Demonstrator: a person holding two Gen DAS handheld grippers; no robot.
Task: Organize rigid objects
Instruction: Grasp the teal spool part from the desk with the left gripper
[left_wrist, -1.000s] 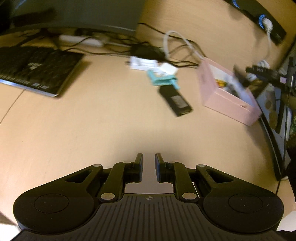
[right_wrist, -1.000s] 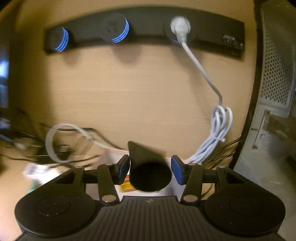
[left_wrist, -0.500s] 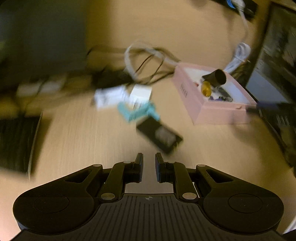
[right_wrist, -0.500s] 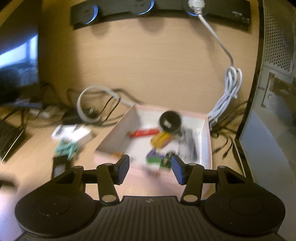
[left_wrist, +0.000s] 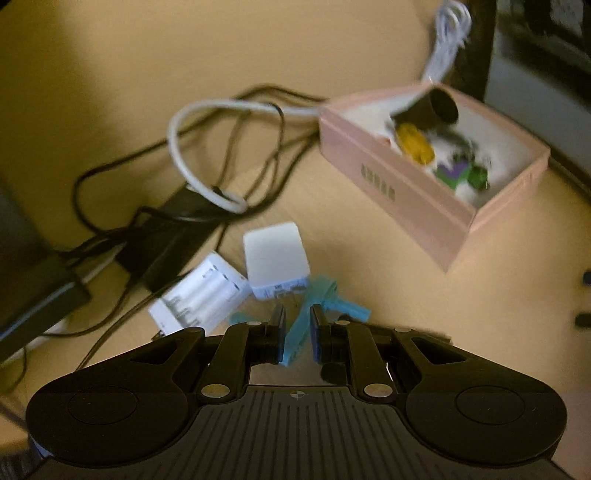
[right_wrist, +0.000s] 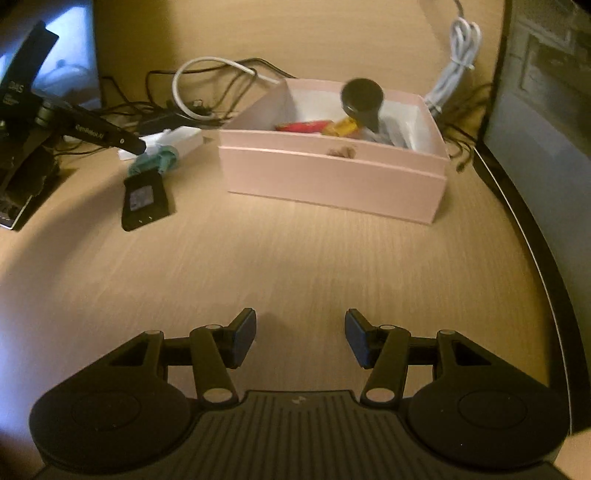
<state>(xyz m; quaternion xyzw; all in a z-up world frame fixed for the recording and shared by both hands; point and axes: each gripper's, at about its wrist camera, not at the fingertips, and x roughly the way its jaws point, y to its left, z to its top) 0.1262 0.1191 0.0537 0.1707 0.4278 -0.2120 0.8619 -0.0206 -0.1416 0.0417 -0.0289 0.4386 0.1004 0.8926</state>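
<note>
A pink box (left_wrist: 399, 177) (right_wrist: 332, 173) stands on the wooden desk with a black cone-shaped piece (left_wrist: 432, 107) (right_wrist: 364, 99), a yellow piece (left_wrist: 413, 142) and a red one (right_wrist: 303, 126) inside. Left of it lie a teal piece (left_wrist: 325, 291) (right_wrist: 159, 160), a white square box (left_wrist: 275, 254), a white battery pack (left_wrist: 203, 291) and a flat black device (right_wrist: 144, 199). My left gripper (left_wrist: 297, 317) (right_wrist: 135, 146) is shut just over the teal piece, which shows through its narrow gap. In front of the box my right gripper (right_wrist: 300, 325) is open, nothing between its fingers.
Black cables and a white cable loop (left_wrist: 192, 147) tangle behind the small items. A coiled white cord (right_wrist: 458, 55) lies behind the box. A keyboard (right_wrist: 14, 199) sits at the left, and a dark panel (right_wrist: 535, 110) borders the desk's right edge.
The black cone has left my right gripper and now lies in the pink box; that gripper has drawn back and lower. My left gripper has swung over to the teal piece.
</note>
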